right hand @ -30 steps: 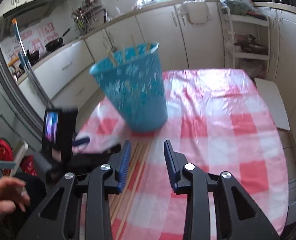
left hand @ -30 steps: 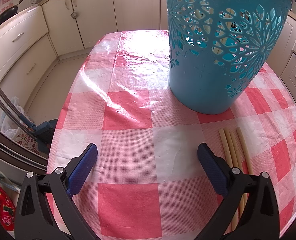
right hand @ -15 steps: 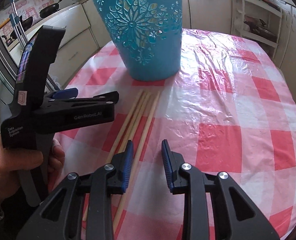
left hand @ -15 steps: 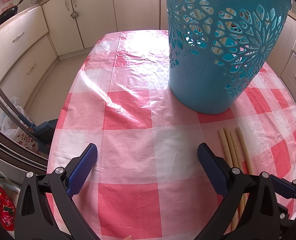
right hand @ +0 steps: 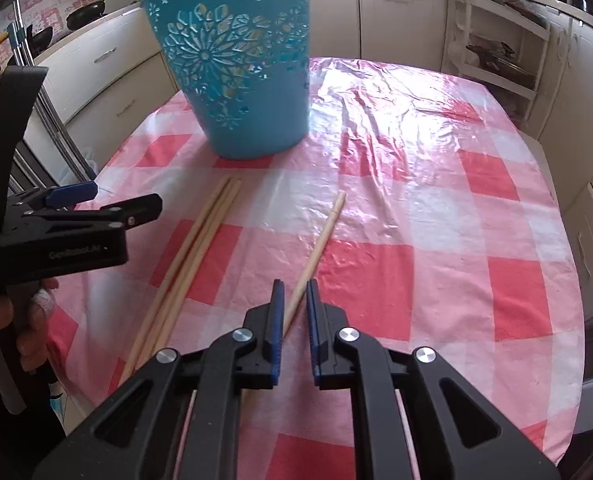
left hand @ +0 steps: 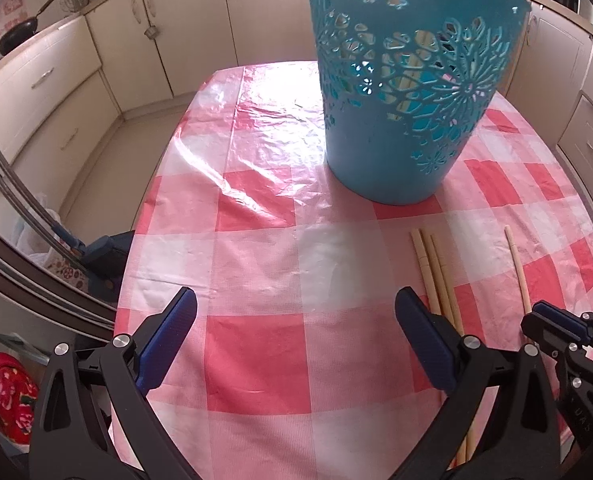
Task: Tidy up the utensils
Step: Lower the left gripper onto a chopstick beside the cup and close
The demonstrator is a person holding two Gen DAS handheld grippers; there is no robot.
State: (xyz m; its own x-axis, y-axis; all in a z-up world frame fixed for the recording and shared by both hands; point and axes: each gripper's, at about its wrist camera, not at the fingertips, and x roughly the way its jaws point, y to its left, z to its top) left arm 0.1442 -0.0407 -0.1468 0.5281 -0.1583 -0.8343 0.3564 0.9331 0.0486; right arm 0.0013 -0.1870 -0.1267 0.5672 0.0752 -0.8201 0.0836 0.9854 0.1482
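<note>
Wooden chopstick (right hand: 316,252) lies clamped between the right gripper (right hand: 295,300) fingers; left gripper (left hand: 296,312) fingers gape.

The basket (right hand: 240,76) stands upright on the bench (right hand: 436,208), toward its far side, with several chopsticks (left hand: 410,76) inside it. In front of the basket three chopsticks (right hand: 200,240) lie side by side, touching. To their right a single chopstick (right hand: 320,240) lies apart from them, its near part between the fingers (right hand: 276,320) of the right gripper (right hand: 295,294). The left gripper (left hand: 292,308) sits left of the three, its fingers spread wide over bare bench.
</note>
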